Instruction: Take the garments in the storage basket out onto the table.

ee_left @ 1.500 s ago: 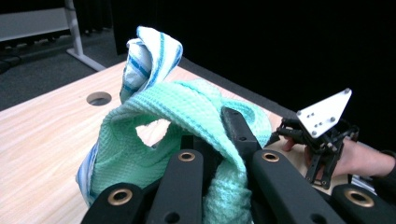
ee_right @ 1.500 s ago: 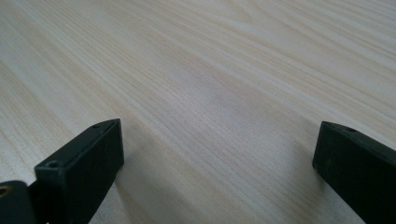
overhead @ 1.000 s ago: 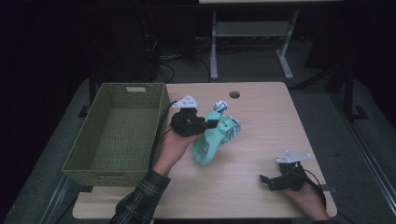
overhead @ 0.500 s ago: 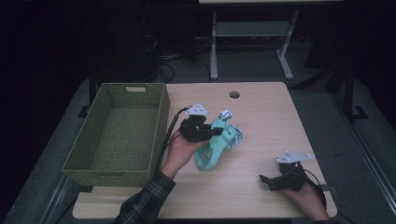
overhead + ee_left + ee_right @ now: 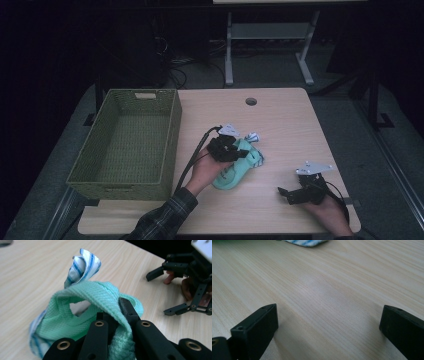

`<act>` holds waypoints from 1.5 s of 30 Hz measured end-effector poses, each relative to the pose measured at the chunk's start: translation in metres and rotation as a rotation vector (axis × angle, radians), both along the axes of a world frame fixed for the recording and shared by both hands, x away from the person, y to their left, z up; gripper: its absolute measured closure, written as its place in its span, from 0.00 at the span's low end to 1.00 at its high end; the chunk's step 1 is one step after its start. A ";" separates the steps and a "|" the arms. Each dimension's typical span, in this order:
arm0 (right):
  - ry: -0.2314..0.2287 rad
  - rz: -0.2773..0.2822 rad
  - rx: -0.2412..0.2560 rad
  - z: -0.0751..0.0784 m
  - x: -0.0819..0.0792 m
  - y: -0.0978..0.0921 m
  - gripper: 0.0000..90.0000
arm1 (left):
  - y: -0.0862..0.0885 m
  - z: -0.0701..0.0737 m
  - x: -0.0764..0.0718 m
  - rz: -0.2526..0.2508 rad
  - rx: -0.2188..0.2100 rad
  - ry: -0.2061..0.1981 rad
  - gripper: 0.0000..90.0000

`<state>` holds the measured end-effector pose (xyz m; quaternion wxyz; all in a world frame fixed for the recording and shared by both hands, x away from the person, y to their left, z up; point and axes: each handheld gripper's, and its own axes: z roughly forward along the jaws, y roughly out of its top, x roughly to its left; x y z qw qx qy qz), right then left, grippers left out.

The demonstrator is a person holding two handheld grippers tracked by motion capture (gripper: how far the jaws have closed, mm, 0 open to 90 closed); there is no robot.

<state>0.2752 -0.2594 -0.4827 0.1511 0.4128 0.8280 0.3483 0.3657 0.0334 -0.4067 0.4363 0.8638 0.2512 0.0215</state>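
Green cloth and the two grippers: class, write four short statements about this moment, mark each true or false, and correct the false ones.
1. The left gripper is shut on the green cloth. True.
2. The green cloth lies inside the woven basket. False: it is on the table, right of the basket.
3. The right gripper has its jaws spread over bare table. True.
4. The right gripper holds the blue striped cloth. False: that cloth sticks out of the green bundle.
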 end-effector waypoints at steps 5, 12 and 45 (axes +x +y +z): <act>0.000 0.000 0.000 0.000 0.000 0.000 0.02 | -0.012 -0.012 -0.001 -0.013 0.024 0.019 0.93; 0.000 0.000 0.000 0.000 0.000 0.000 0.02 | -0.025 -0.035 0.000 -0.034 0.076 0.043 0.92; 0.001 -0.001 0.000 0.000 0.000 0.000 0.02 | 0.017 0.008 -0.006 0.029 0.047 -0.043 0.80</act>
